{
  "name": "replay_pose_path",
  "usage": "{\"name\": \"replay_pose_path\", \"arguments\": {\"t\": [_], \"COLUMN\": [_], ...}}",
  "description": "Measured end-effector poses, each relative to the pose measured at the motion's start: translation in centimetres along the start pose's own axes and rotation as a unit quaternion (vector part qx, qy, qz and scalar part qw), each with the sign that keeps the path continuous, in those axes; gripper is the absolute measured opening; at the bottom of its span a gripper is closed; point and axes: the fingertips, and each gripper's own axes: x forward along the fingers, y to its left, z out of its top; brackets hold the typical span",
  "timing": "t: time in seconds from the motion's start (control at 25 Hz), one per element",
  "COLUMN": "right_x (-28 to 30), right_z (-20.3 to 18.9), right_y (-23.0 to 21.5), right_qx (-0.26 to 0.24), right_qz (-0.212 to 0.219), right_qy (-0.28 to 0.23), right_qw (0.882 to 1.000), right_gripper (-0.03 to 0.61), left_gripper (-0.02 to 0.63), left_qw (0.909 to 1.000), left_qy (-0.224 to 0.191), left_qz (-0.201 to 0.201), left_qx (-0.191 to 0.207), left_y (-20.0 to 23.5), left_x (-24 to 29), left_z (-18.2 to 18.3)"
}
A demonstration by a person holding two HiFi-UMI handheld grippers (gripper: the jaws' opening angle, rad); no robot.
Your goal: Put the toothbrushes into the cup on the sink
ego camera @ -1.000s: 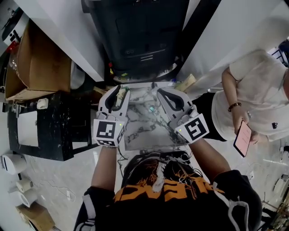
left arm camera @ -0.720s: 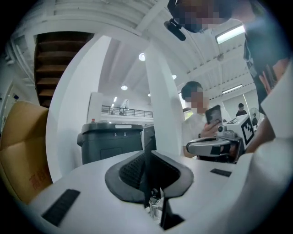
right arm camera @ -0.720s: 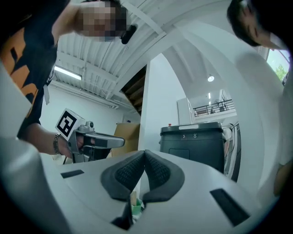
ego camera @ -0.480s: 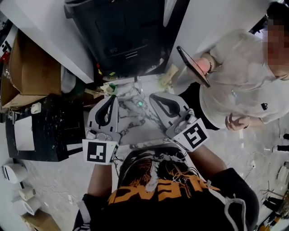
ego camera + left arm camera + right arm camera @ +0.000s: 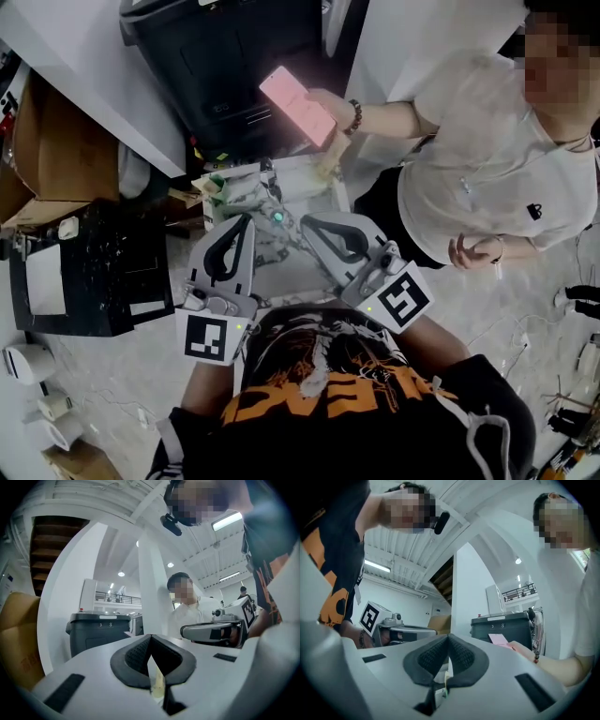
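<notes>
My left gripper (image 5: 247,219) and right gripper (image 5: 305,224) hover side by side over the marble sink counter (image 5: 281,267), tips pointing away from me. Both are shut with nothing pressed between the pads. A small teal thing (image 5: 277,217) sits on the counter between the two tips; I cannot tell what it is. Green and white packets (image 5: 228,190) lie at the counter's far left end. No toothbrush or cup shows clearly. The left gripper (image 5: 150,645) view looks out level, with the right gripper's body (image 5: 213,632) beside it. The right gripper (image 5: 447,643) view shows the left one (image 5: 401,632).
A person in a white shirt (image 5: 487,159) stands at the right, holding a pink phone (image 5: 296,105) out over the counter's far end. A black bin (image 5: 244,56) stands beyond the counter. A cardboard box (image 5: 56,155) and a black table (image 5: 94,272) are at the left.
The left gripper's jaws have closed. Both grippers have drawn back a little toward me. The bystander has swung the pink phone from low at the right up over the counter.
</notes>
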Motion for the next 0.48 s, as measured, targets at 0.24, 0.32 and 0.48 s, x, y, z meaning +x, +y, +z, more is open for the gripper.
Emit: {"name": "replay_pose_path", "arguments": {"t": [0.24, 0.32, 0.48], "right_x": [-1.7, -1.9, -1.8], "right_z": [0.5, 0.6, 0.1], "right_y": [0.0, 0.2, 0.4], "right_qx": [0.016, 0.018, 0.011], "right_qz": [0.010, 0.016, 0.022], "right_qy": [0.002, 0.001, 0.007], "right_qw": [1.000, 1.000, 1.000], "right_gripper": [0.014, 0.014, 0.014], "left_gripper": [0.023, 0.023, 0.023], "left_qw": [0.9999, 0.9998, 0.9997], "left_qy": [0.013, 0.016, 0.023], "left_qz": [-0.009, -0.009, -0.008], "left_qx": [0.004, 0.003, 0.002], "left_y": [-2.2, -2.5, -3.1], "left_x": [-0.5, -0.7, -0.7], "left_z": [0.0, -0.2, -0.9]}}
